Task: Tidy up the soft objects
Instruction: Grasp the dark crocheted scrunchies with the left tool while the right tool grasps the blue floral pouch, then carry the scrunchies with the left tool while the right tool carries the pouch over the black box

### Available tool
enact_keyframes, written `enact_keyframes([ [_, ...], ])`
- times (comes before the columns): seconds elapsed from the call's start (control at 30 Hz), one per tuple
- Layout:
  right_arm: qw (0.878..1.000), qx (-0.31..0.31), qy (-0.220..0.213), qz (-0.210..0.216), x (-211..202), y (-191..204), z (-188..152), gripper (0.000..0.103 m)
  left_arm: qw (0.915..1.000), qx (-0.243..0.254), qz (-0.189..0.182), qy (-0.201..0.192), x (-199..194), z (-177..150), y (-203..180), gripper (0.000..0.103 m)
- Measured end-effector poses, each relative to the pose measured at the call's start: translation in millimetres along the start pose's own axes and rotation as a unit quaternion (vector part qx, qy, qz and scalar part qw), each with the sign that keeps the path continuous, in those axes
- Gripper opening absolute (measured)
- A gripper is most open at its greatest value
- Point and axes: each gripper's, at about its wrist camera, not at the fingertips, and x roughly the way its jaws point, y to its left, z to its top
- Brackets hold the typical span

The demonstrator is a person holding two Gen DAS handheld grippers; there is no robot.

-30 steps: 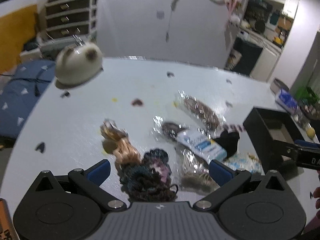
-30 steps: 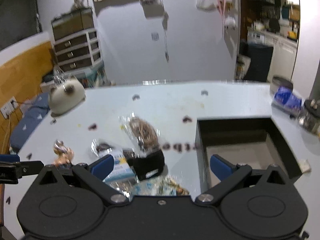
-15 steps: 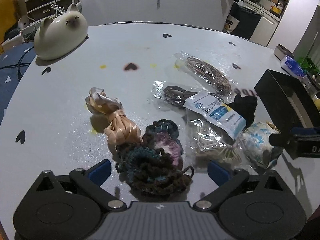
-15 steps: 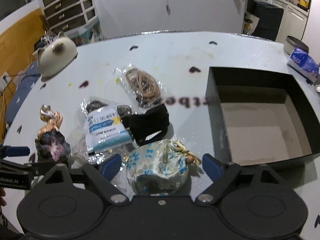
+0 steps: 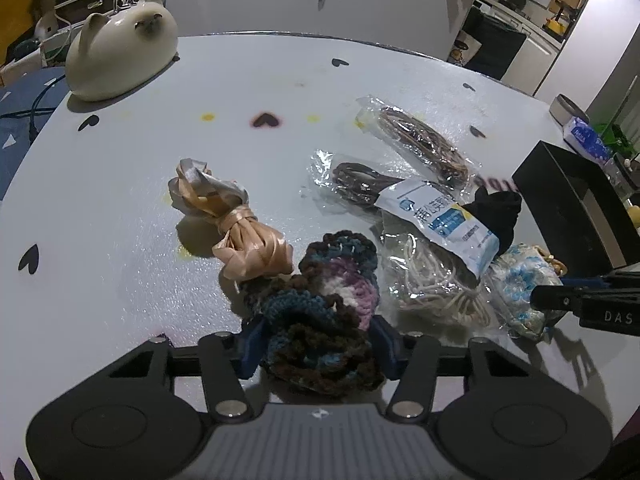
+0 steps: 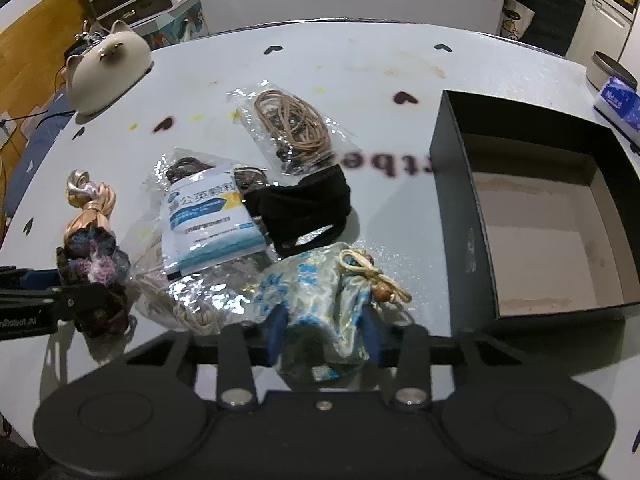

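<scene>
My left gripper [image 5: 318, 346] is shut on a crocheted yarn piece [image 5: 320, 312] in dark blue, brown and purple, still on the white table [image 5: 120, 280]. My right gripper [image 6: 324, 332] is shut on a blue-and-white floral drawstring pouch [image 6: 316, 288] with a cream cord. Between them lie a peach ribbon bundle [image 5: 236, 224], a white-and-blue packet [image 6: 208, 216], a black cloth mask [image 6: 304, 208] and bagged cords [image 6: 292, 128]. An open black box [image 6: 560, 220] stands empty to the right of the pouch.
A cream cat-shaped ceramic [image 5: 120, 56] sits at the table's far left. A tissue pack [image 6: 618, 102] and a round tin [image 6: 608, 70] stand behind the box. Bagged white cord [image 5: 436, 292] lies between yarn piece and pouch. Drawers and cabinets line the far walls.
Both grippers have come down and forward to the table. The left one closed on the yarn piece, the right one closed on the floral pouch; both were open half a second ago.
</scene>
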Motion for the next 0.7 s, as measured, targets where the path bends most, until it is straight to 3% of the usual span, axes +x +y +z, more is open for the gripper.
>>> enact_keyframes([
  [0.23, 1.0, -0.017, -0.009, 0.008, -9, 9, -5, 0.017, 0.9999, -0.006, -0.006, -0.006, -9, -9, 0, 0.048],
  [0.7, 0.998, -0.031, -0.05, 0.034, -36, 9, -23, 0.014, 0.9983, -0.029, 0.016, -0.047, -48, -31, -9, 0.046],
])
